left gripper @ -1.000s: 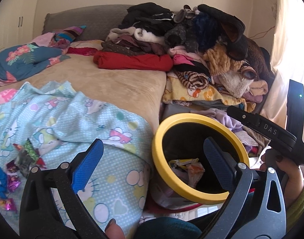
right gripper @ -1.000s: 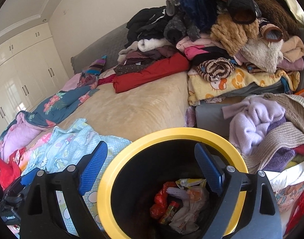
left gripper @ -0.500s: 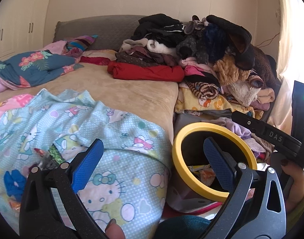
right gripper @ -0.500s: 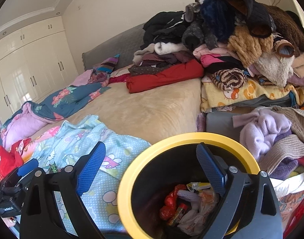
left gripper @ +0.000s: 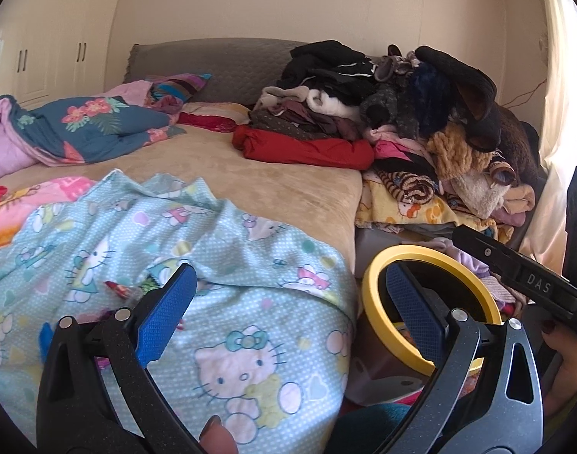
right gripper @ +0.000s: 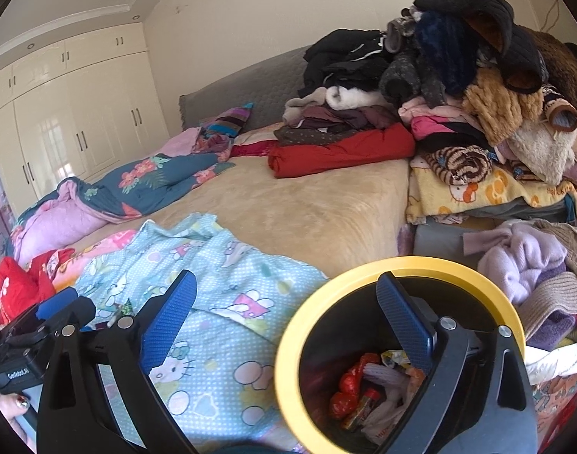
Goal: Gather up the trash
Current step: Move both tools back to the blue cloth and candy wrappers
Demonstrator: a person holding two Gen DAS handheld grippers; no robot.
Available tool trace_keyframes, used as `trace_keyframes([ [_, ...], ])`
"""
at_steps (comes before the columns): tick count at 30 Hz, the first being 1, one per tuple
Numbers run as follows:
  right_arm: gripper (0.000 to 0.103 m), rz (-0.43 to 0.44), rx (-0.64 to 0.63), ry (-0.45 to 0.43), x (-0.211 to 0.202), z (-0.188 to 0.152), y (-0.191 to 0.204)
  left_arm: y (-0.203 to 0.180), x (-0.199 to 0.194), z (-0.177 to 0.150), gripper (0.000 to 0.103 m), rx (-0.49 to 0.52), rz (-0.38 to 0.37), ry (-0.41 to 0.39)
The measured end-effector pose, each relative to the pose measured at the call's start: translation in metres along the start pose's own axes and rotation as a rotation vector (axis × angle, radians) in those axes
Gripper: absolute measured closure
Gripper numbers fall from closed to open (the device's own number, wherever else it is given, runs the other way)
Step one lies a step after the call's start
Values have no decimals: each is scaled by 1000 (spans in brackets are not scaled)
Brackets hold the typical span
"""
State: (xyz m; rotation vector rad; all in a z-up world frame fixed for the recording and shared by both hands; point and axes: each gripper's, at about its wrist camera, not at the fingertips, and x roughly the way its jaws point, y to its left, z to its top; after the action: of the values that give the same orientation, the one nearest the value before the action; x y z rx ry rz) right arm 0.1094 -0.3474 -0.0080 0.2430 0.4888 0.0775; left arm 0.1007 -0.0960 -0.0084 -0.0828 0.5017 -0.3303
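I'm working over the bed (left gripper: pixel 281 189), the bin (right gripper: pixel 398 268) at its near right already holding wrappers (right gripper: pixel 368 389). Right gripper (right gripper: pixel 284 325) has just been opening, nothing between; left gripper (left gripper: pixel 288 314) is gaping, empty. More wrappers (left gripper: pixel 116 289), seemingly, are lying near left: I'm approaching low.

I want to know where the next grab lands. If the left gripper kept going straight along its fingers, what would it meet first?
Most likely the light blue cartoon-print blanket on the bed. The open left gripper points slightly downward at it, with nothing between its fingers. Depth is hard to judge. The yellow-rimmed bin sits off to the right of that line.
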Motion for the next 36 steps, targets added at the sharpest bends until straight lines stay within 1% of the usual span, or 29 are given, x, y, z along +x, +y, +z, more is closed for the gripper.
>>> trace_keyframes([
  [14,8,51,-71,25,8,-6,47,42,-17,1,11,-31,56,-19],
  [30,8,106,-143,46,16,-13,94,89,-32,-5,11,-89,117,-33],
  [36,7,117,-164,54,18,-15,108,107,-38,-4,11,-124,137,-45],
])
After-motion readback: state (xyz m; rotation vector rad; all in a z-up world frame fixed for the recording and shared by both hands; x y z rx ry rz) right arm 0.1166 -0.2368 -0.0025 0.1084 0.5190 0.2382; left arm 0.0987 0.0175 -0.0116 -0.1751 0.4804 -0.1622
